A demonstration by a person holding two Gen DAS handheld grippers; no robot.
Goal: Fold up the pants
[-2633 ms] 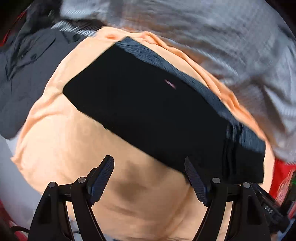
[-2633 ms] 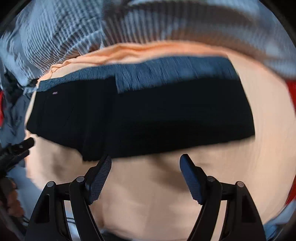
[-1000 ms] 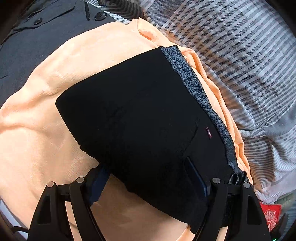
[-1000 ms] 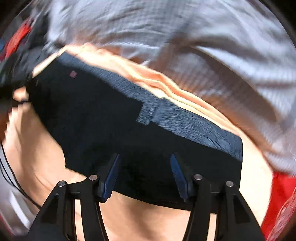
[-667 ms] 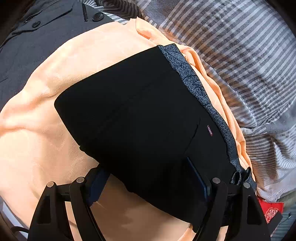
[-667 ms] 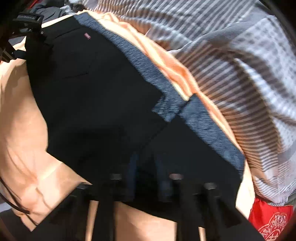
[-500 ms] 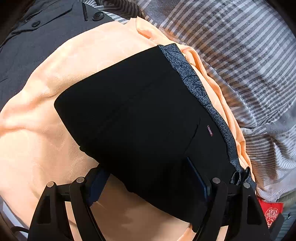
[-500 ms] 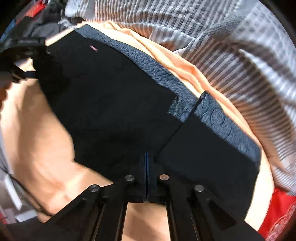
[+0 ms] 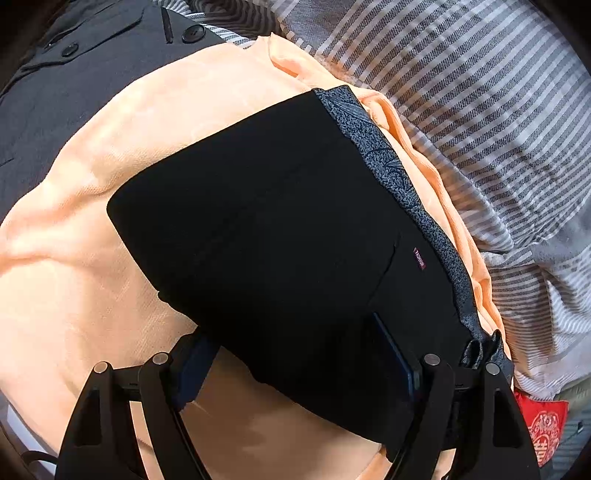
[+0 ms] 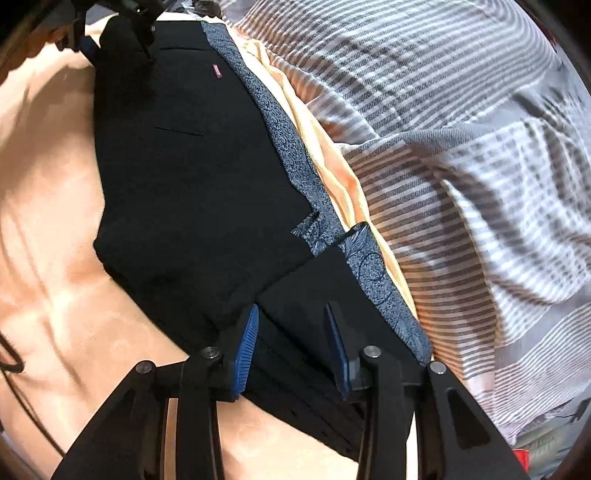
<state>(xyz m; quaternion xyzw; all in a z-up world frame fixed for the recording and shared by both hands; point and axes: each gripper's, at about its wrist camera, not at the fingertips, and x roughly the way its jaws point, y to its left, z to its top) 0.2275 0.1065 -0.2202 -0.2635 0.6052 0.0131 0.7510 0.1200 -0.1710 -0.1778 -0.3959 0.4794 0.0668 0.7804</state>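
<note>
Black pants (image 9: 277, 229) with a grey patterned waistband (image 9: 391, 173) lie folded on a peach cloth (image 9: 92, 177). My left gripper (image 9: 295, 354) is open, its jaws straddling the near edge of the pants, with one finger partly under the fabric. In the right wrist view the pants (image 10: 192, 177) run from top left to bottom right. My right gripper (image 10: 291, 347) is open, its blue pads on either side of the folded layers at the pants' near end. The left gripper (image 10: 110, 22) shows at the top left, at the far end of the pants.
A grey and white striped sheet (image 9: 498, 110) lies to the right; it also shows in the right wrist view (image 10: 461, 166). A dark grey buttoned garment (image 9: 74, 66) lies at the upper left. A red patterned item (image 9: 543, 421) sits at the lower right.
My right gripper was shut half a second ago and has opened, its pads now apart over the pants' near end. The left gripper has stayed in place.
</note>
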